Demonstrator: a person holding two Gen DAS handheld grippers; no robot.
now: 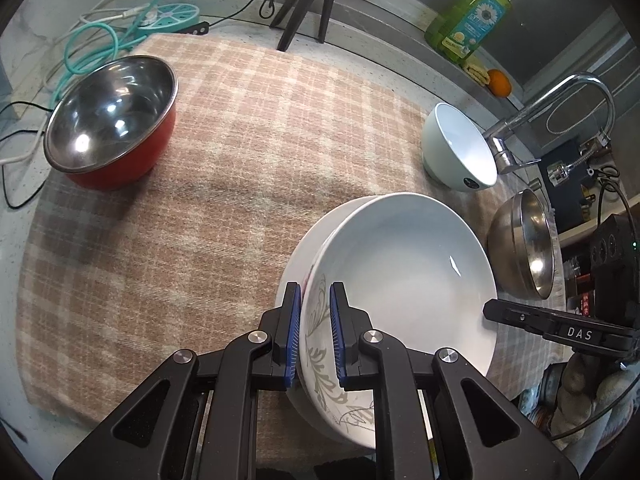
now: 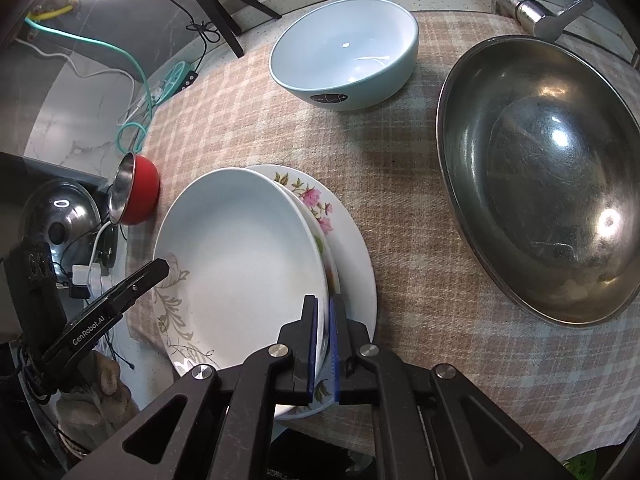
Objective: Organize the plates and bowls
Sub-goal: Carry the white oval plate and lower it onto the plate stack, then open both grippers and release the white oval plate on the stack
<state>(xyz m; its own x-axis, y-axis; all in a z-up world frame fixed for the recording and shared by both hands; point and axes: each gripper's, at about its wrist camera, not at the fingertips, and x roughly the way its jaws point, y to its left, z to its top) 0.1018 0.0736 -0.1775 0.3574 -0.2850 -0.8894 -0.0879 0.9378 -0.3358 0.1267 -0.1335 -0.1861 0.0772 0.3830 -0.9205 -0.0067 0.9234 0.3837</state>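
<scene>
A stack of plates lies on the checked cloth: a plain white deep plate (image 1: 404,276) (image 2: 244,260) on top, a floral plate (image 2: 316,204) under it, and a wide white plate (image 2: 360,264) at the bottom. My left gripper (image 1: 315,336) is shut on the near rim of the stack, on the grey-leaf patterned edge (image 1: 320,360). My right gripper (image 2: 323,344) is shut on the opposite rim of the stack. Each gripper shows in the other's view, the right (image 1: 560,328) and the left (image 2: 112,304).
A red steel-lined bowl (image 1: 112,120) (image 2: 136,192) stands at the far left. A pale blue bowl (image 1: 456,148) (image 2: 344,52) and a large steel bowl (image 1: 524,244) (image 2: 536,176) stand near the faucet (image 1: 552,116). A tripod (image 1: 308,4), cables and a soap bottle (image 1: 472,16) line the back.
</scene>
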